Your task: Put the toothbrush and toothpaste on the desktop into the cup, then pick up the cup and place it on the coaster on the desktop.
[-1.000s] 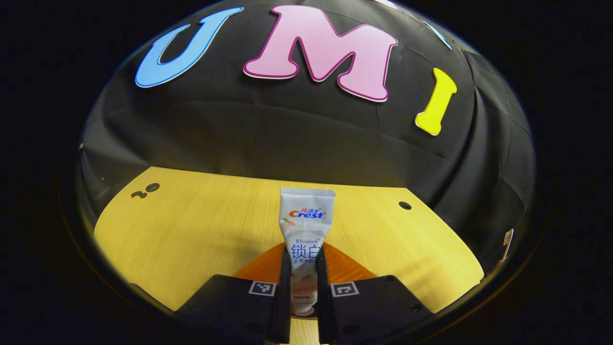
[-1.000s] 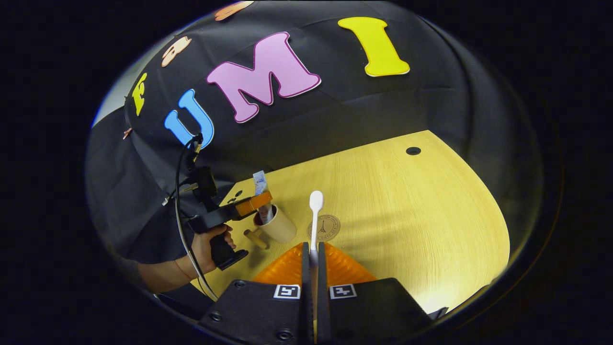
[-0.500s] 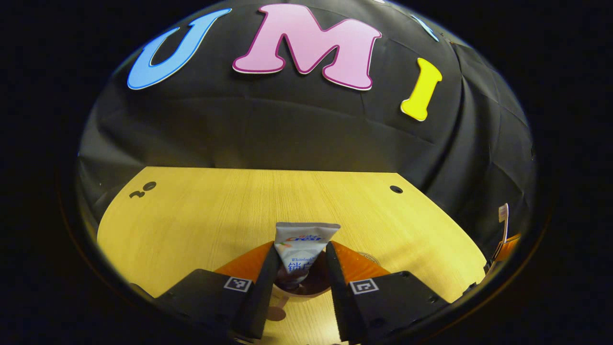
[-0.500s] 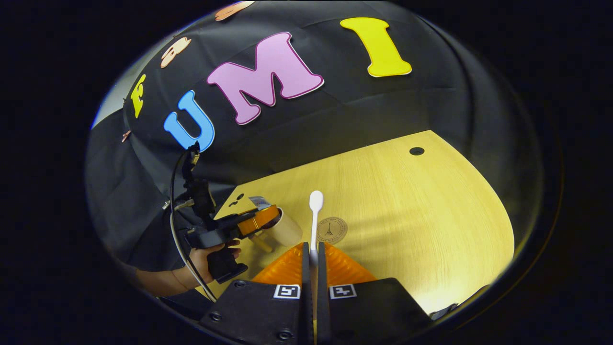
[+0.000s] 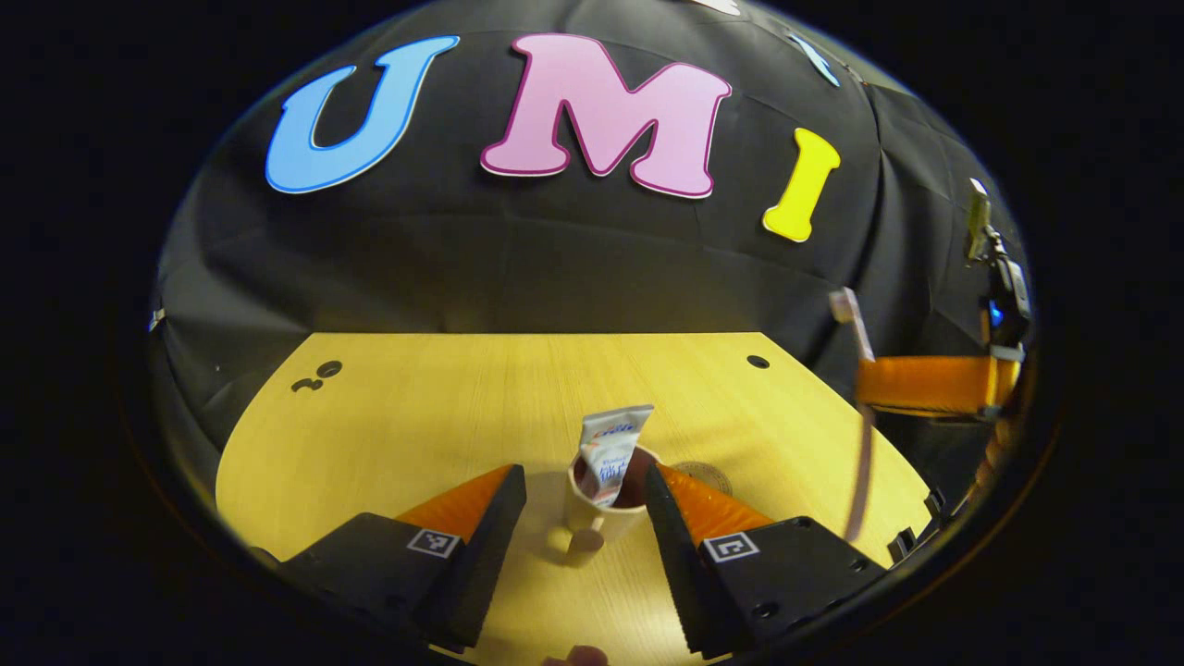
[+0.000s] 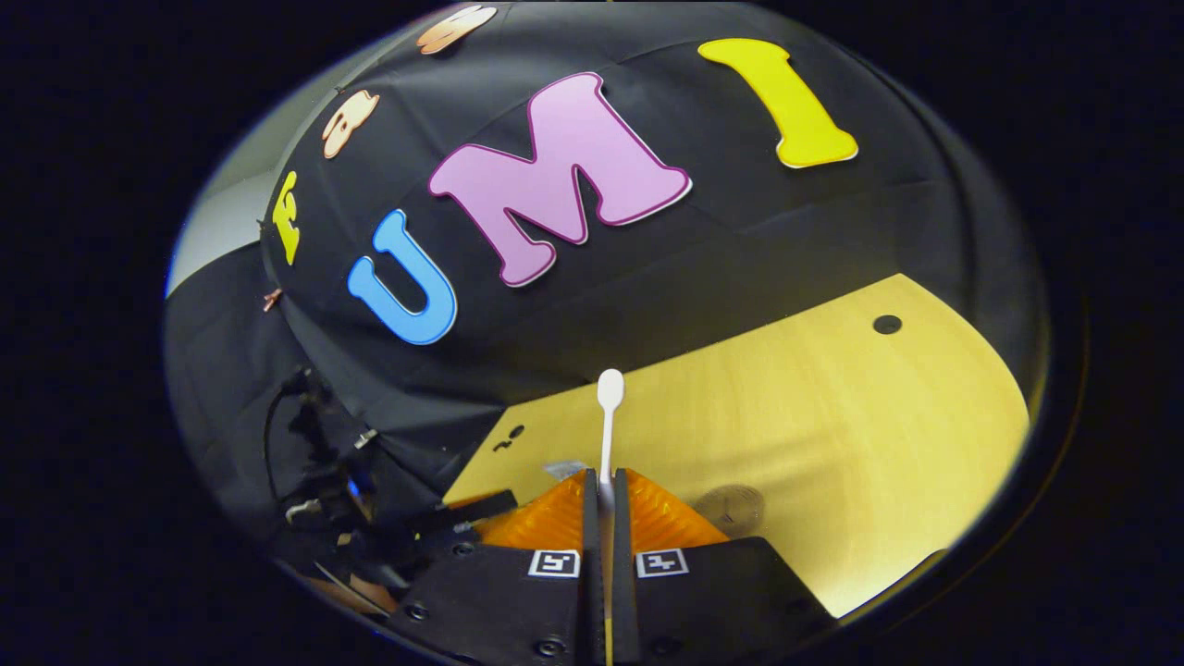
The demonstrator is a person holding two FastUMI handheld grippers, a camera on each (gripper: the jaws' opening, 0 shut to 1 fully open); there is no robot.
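A beige cup (image 5: 592, 513) stands on the wooden table (image 5: 416, 416), its handle toward me. The white toothpaste tube (image 5: 612, 442) leans inside it, cap end down. My left gripper (image 5: 583, 481) is open, one finger on each side of the cup and not touching it. In the right gripper view my right gripper (image 6: 601, 486) is shut on the white toothbrush (image 6: 606, 421), whose head points up and away. In the left gripper view that gripper (image 5: 925, 384) and toothbrush (image 5: 857, 407) hang at the right. The round coaster (image 5: 703, 474) lies just right of the cup.
The coaster (image 6: 735, 507) lies right of my right fingers. The left gripper (image 6: 462, 509) and its cables sit at the lower left of the right gripper view. Small holes mark the table (image 6: 832, 416) at the far corners. The black cloth wall closes the back.
My left gripper opened, let the toothpaste go into the cup and drew back. My right gripper rose and swung in toward the cup with the toothbrush.
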